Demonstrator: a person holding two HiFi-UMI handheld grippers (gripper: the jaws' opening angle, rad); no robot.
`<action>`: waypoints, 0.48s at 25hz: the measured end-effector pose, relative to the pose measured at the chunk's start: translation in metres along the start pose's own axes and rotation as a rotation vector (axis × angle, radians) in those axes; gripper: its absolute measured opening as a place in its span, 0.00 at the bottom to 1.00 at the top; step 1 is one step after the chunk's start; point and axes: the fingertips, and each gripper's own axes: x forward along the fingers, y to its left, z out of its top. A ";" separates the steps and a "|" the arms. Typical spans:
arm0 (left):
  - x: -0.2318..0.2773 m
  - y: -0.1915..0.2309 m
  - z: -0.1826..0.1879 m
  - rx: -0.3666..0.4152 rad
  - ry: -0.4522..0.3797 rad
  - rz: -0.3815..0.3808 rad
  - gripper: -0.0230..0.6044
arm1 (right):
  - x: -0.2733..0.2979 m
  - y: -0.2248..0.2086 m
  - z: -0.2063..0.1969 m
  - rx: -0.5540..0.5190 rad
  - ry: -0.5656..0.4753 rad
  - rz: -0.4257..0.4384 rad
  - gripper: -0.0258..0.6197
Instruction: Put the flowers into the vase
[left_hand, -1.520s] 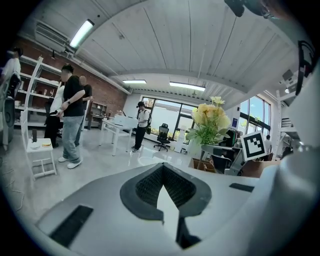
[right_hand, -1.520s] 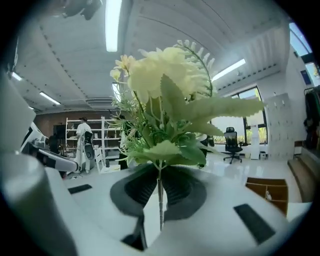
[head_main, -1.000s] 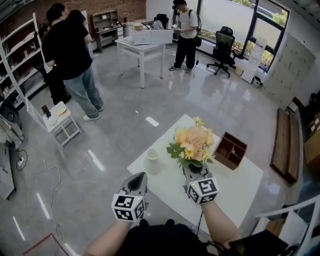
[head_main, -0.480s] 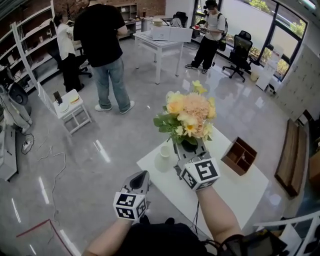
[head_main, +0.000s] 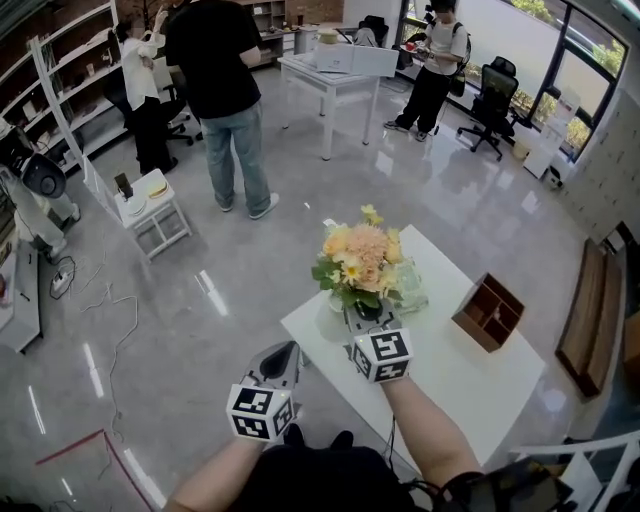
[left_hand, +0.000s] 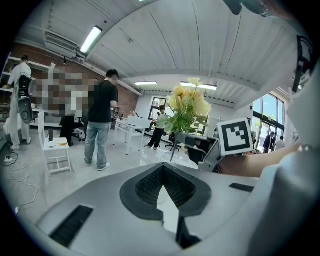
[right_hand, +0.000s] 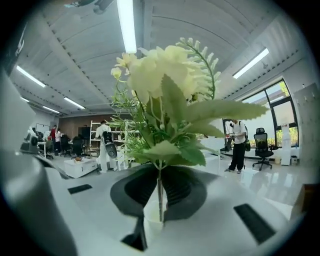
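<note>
**Peach bouquet held by one thin stem**

Left gripper (head_main: 281, 352) hangs just short of the white table (head_main: 470, 370), jaws drawn together, empty. Right gripper (head_main: 365, 315) pinches the flowers (head_main: 362, 255) low on a thin stem above the table. Top-heavy, they may pivot or slip. Peach and yellow blooms, green leaves, upright, hiding any vase.

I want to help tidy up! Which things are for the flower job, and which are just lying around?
For the job: bunch of peach and yellow flowers, gripped by the right gripper; small white vase, half hidden behind the leaves; white table.
Just lying about: brown wooden box with compartments; small white side table; black office chair.
</note>
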 end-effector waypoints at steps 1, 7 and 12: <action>-0.001 0.001 -0.001 -0.002 0.003 0.004 0.04 | 0.003 0.001 -0.012 0.000 0.029 0.001 0.09; -0.004 0.005 -0.001 0.000 0.005 0.009 0.04 | 0.013 0.001 -0.064 0.005 0.184 0.000 0.09; -0.006 0.012 -0.001 -0.009 0.005 0.023 0.04 | 0.018 -0.001 -0.079 0.040 0.273 0.005 0.10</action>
